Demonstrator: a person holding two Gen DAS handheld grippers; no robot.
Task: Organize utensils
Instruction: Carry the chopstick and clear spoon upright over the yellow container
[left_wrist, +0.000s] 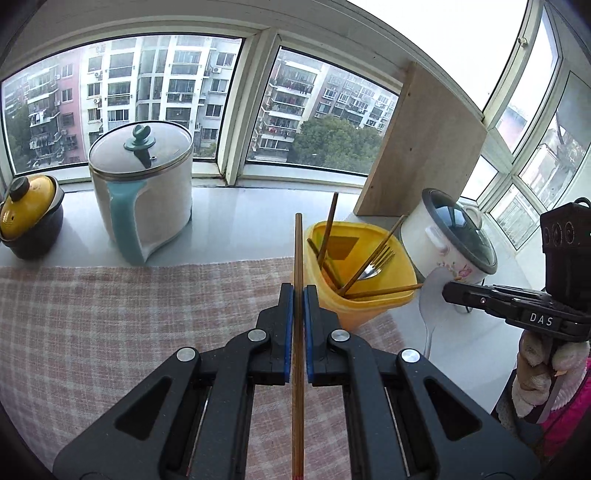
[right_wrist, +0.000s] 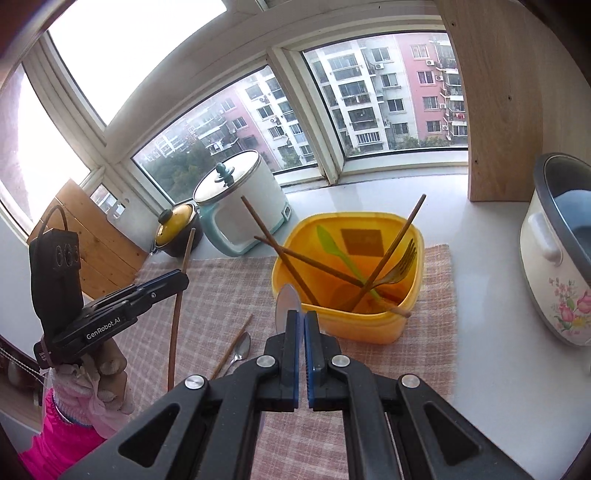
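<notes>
Carrying utensils to the yellow tub (right_wrist: 347, 280), the left claw (left_wrist: 299, 291) is clamped on a chopstick (left_wrist: 298, 251) beside the tub and the right claw (right_wrist: 300, 317) pinches a metal spoon (right_wrist: 287, 302) at its near rim, each needing lowering among the chopsticks, fork (right_wrist: 400, 266) and green knife (right_wrist: 340, 251) inside.

Bin (right_wrist: 347, 325) mouth is crowded: crossed chopsticks (right_wrist: 314, 264), fork (right_wrist: 400, 267) and green utensil (right_wrist: 341, 254) stick up at center frame, so I see a gap only at the back rim. Right of frame, flowered cooker (right_wrist: 554, 266) and wood board (right_wrist: 517, 99) wall off that side; white counter btwn cooker and bin is bare. Left wrist view: checked cloth (left_wrist: 129, 314) lower left is open; kettle (left_wrist: 142, 195) and yellow-lid pot (left_wrist: 27, 218) block upper left. Spoon (right_wrist: 242, 349) and stray chopstick (right_wrist: 232, 347) lie on cloth, lower left in right view.
</notes>
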